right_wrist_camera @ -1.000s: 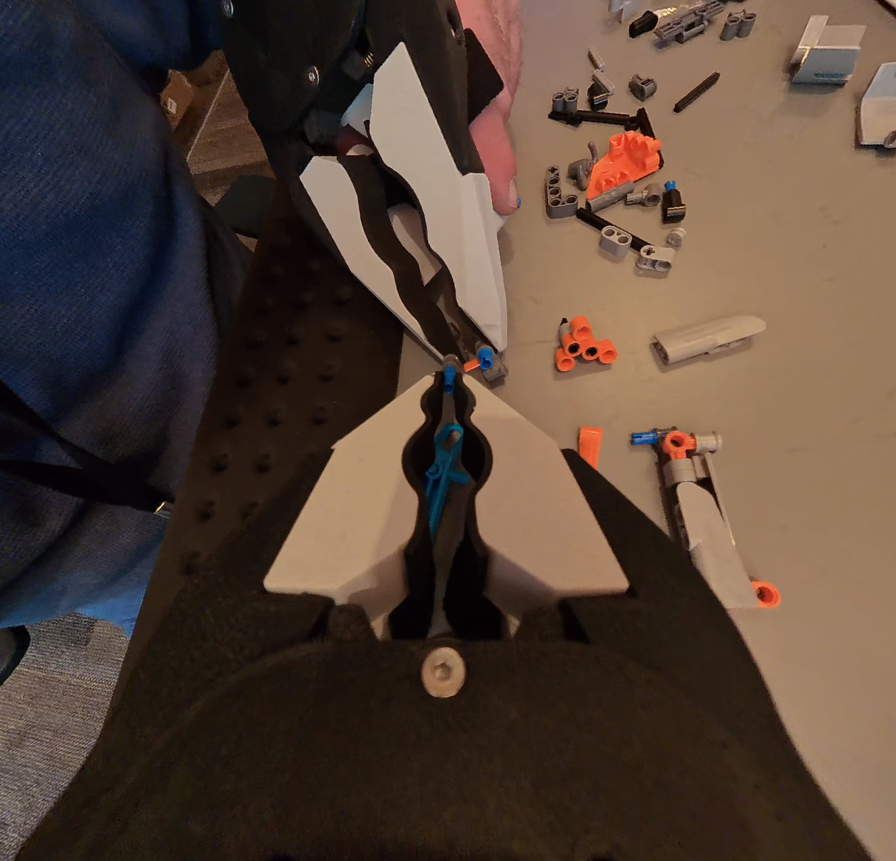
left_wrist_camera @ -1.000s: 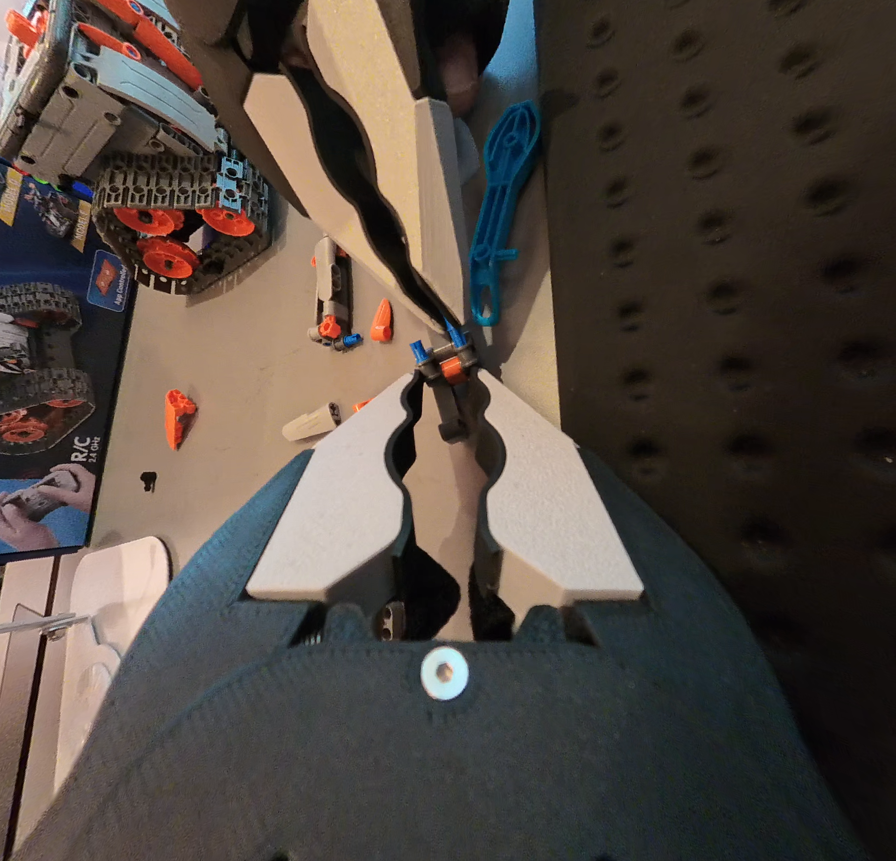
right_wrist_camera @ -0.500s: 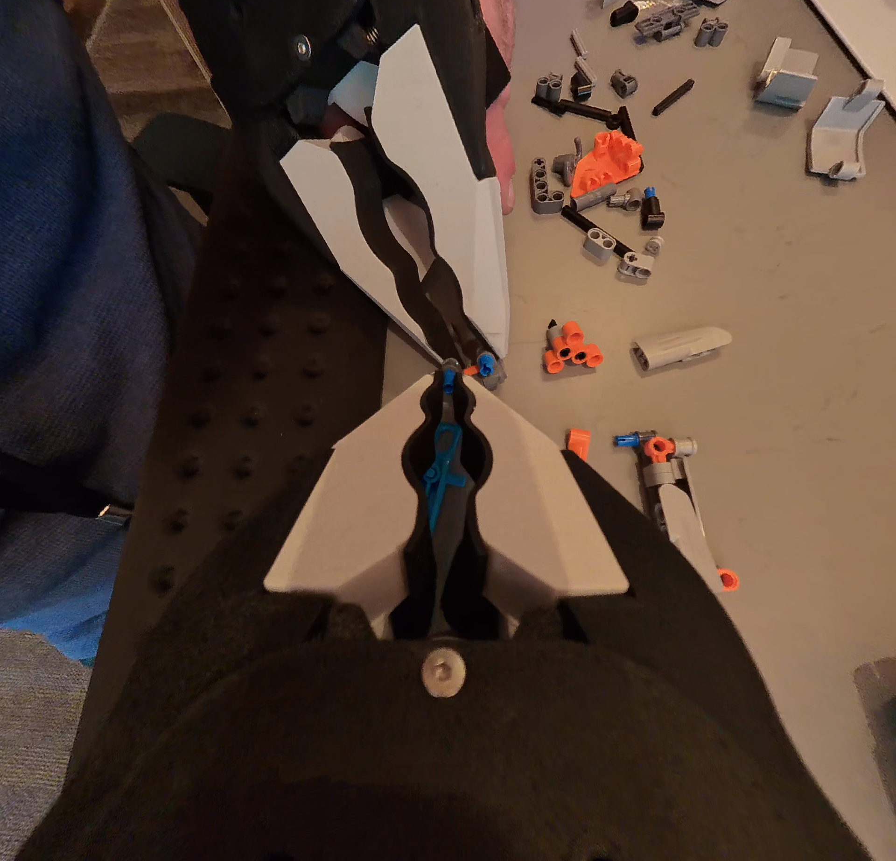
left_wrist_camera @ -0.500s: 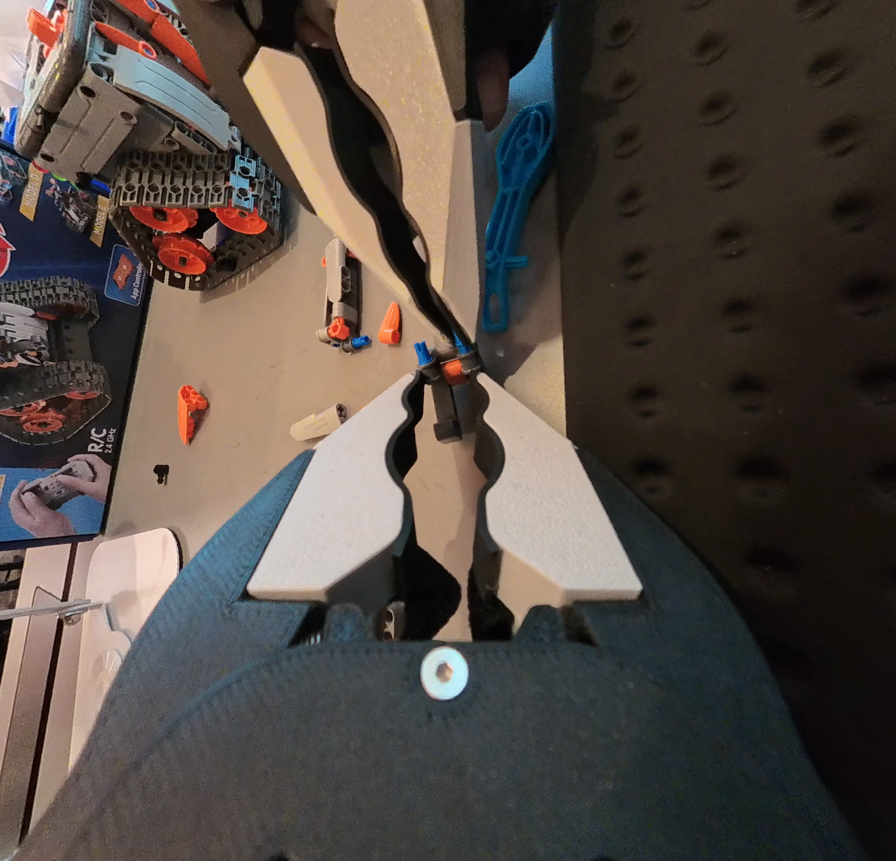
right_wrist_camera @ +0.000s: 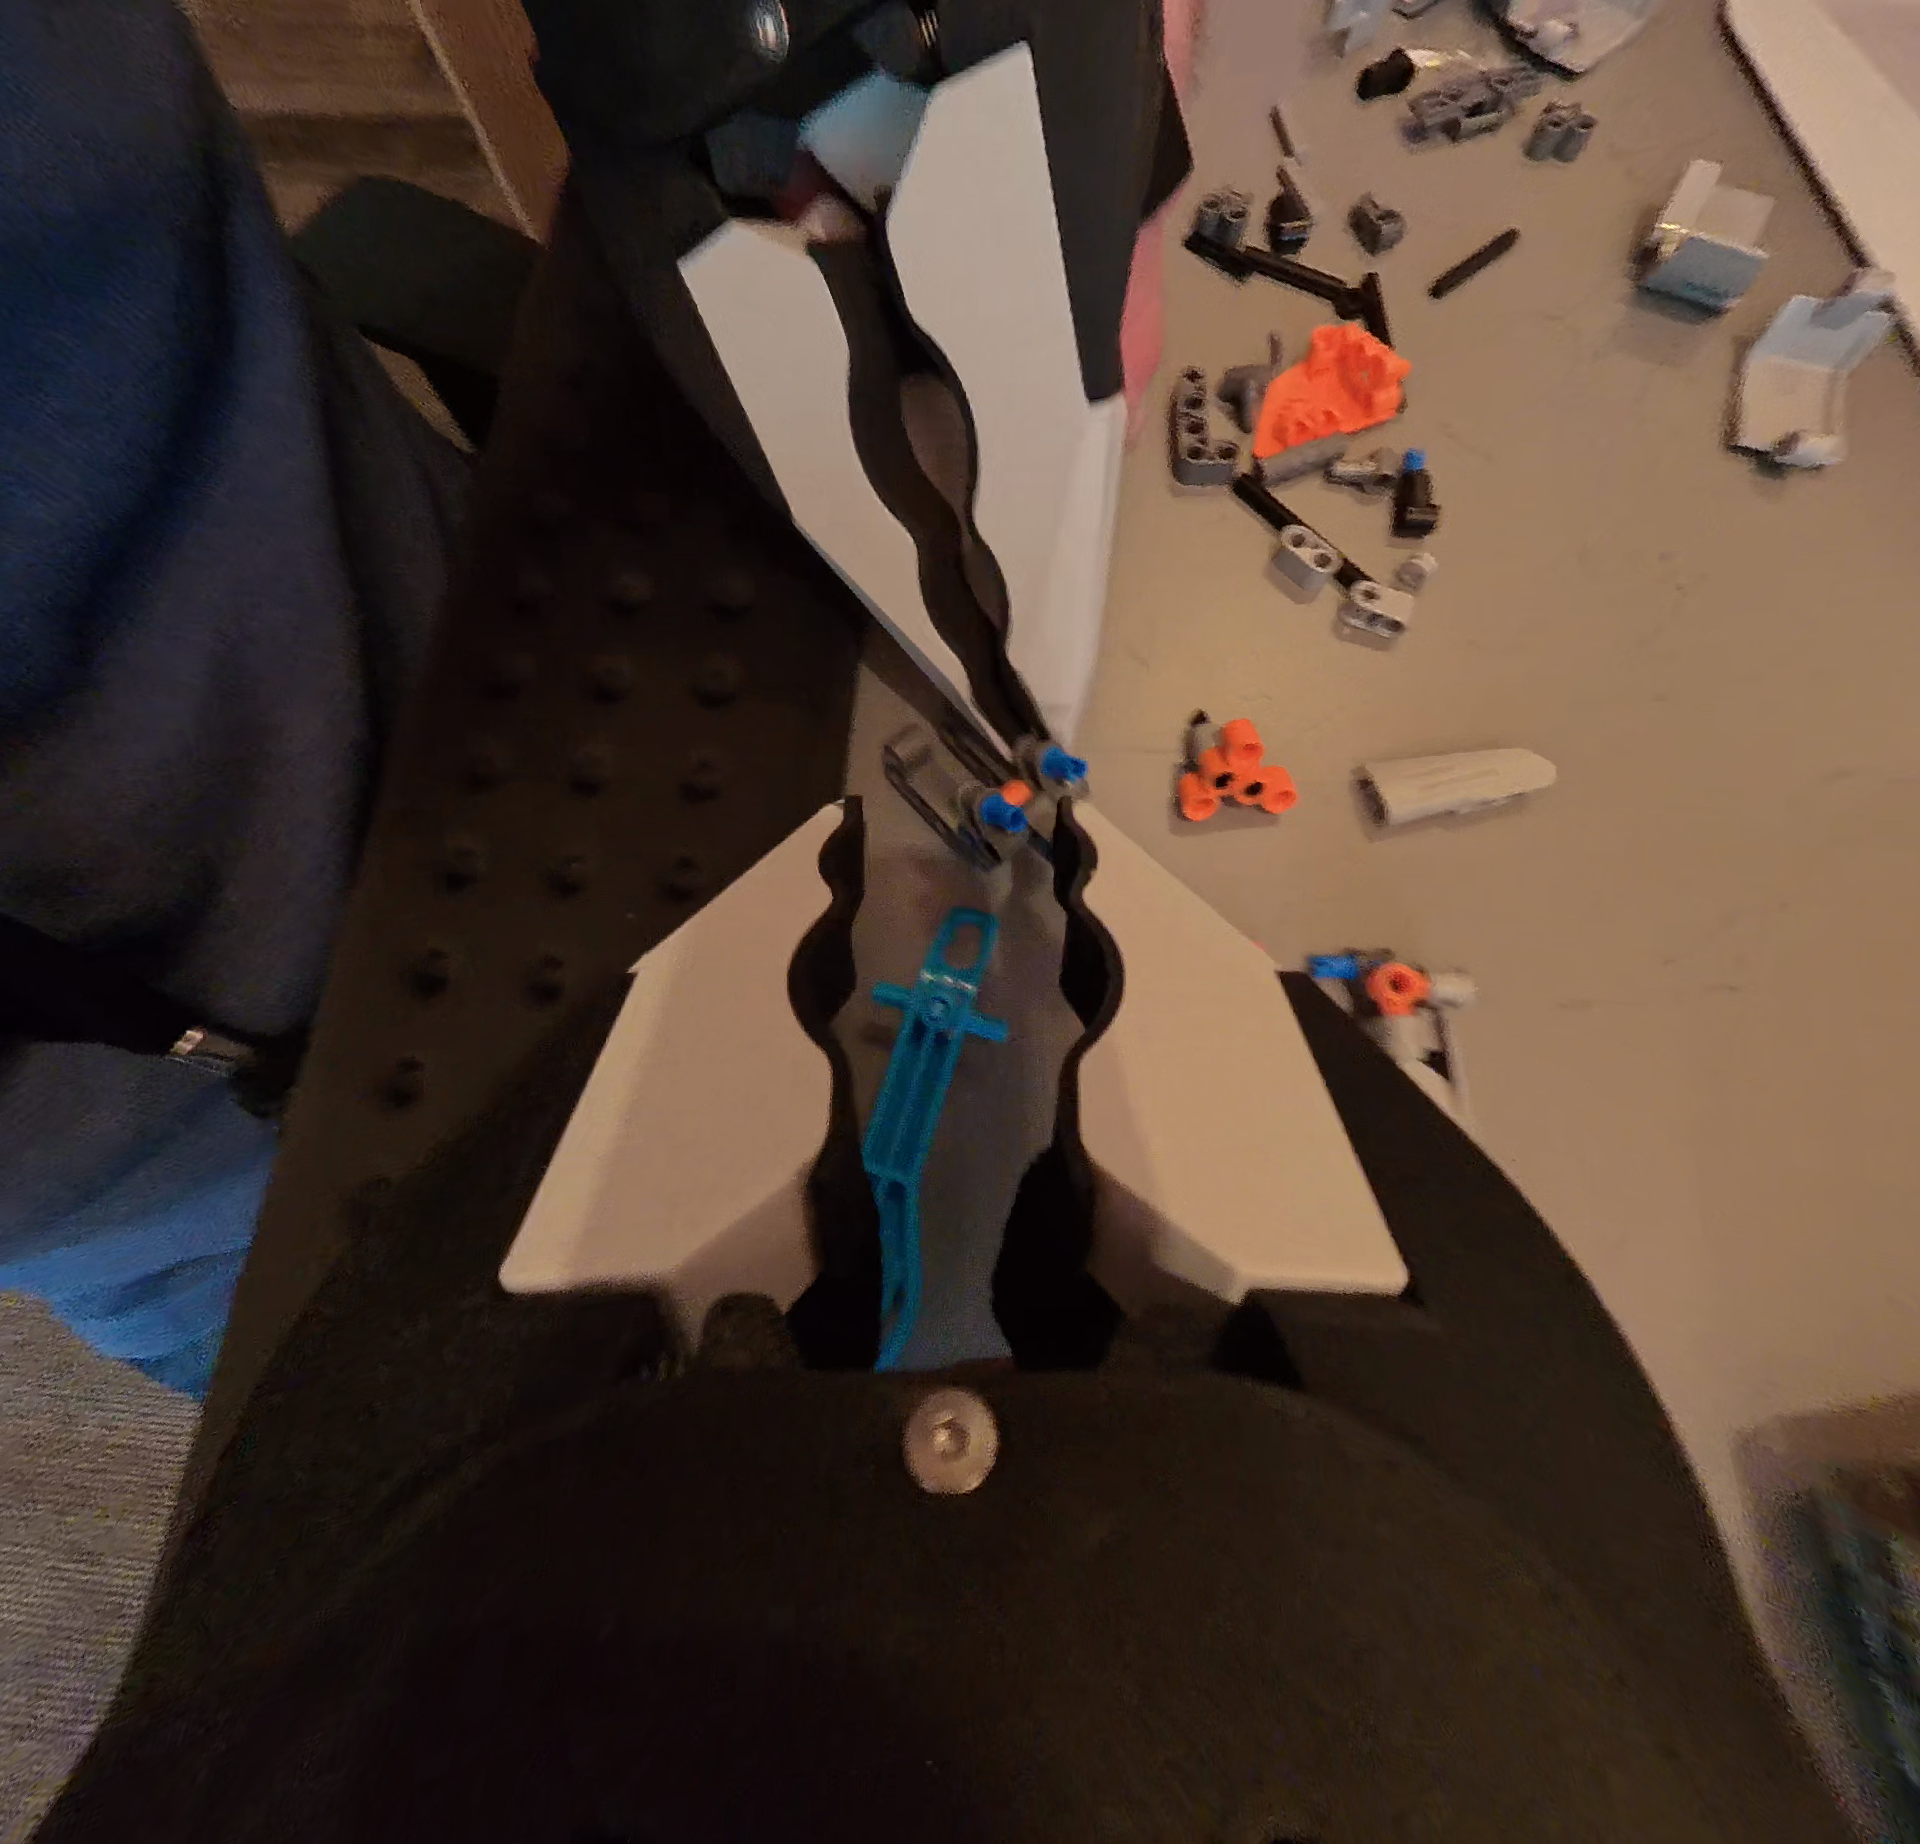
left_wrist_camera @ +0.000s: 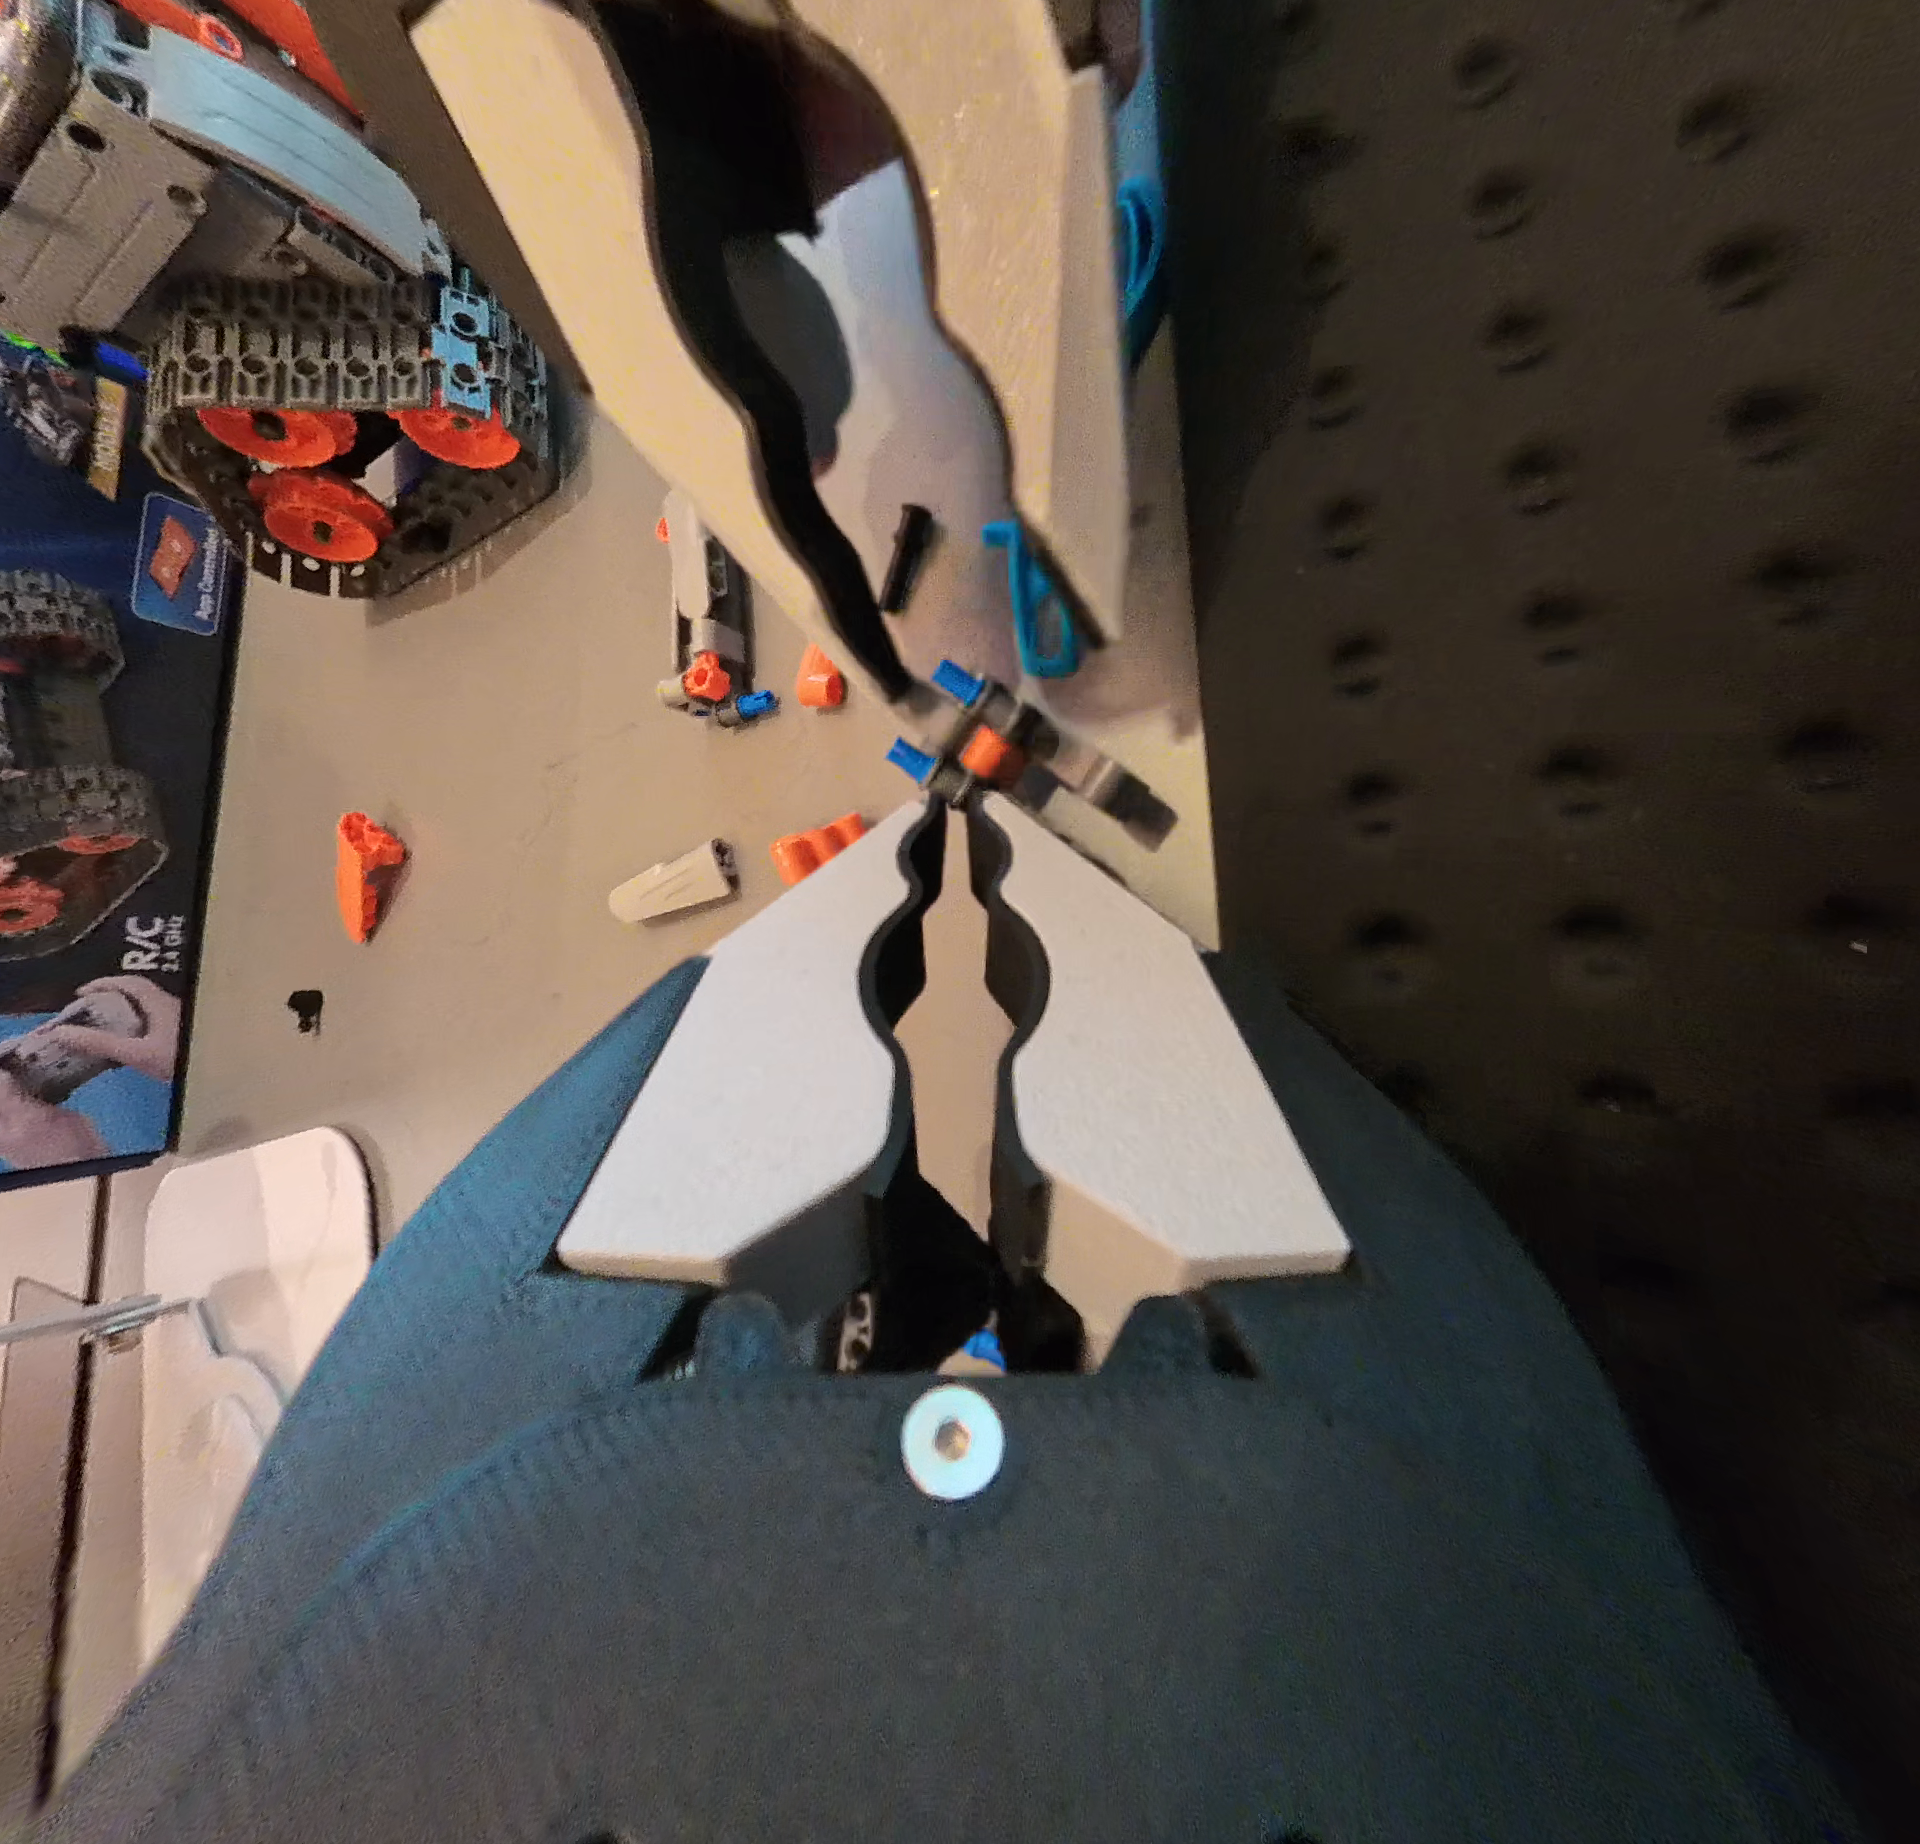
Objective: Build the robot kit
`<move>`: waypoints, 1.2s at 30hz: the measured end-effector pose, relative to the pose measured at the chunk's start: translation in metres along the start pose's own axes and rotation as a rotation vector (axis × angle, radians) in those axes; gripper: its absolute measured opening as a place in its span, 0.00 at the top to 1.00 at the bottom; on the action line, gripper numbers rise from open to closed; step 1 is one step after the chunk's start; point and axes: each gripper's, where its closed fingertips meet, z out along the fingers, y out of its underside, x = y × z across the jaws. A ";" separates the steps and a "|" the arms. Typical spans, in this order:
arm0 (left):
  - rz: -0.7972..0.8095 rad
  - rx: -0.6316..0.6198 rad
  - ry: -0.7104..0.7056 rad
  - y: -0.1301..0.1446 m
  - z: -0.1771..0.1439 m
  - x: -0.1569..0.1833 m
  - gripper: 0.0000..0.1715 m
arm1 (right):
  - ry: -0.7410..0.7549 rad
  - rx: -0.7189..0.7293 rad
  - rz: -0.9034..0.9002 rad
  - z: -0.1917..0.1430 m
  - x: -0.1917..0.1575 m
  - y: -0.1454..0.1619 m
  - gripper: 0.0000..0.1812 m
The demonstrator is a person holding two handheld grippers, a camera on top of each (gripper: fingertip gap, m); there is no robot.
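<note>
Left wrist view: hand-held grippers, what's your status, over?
Left hand-held gripper shut on small pin assembly. Right hand-held gripper open, blue tool loose between fingers.

Printed lettering appears only on the dark blue product box at the left edge of the left wrist view: white characters and a small badge. The right wrist view shows no legible writing.

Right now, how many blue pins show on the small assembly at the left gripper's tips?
2 on the small assembly held by the left gripper: one blue pin farther out, one nearer, leftward. More may be hidden.
</note>
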 end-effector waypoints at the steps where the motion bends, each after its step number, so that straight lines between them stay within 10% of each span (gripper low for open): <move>1: -0.028 0.012 0.030 -0.001 -0.002 0.002 0.98 | 0.038 -0.013 -0.014 -0.004 0.008 0.001 0.82; 19: -0.157 -0.016 0.061 0.024 -0.014 -0.013 0.90 | 0.144 -0.191 -0.124 0.024 0.066 -0.001 0.97; 36: -0.125 0.209 -0.153 -0.016 -0.022 -0.044 0.95 | 0.274 0.152 -0.353 -0.023 0.035 -0.048 0.97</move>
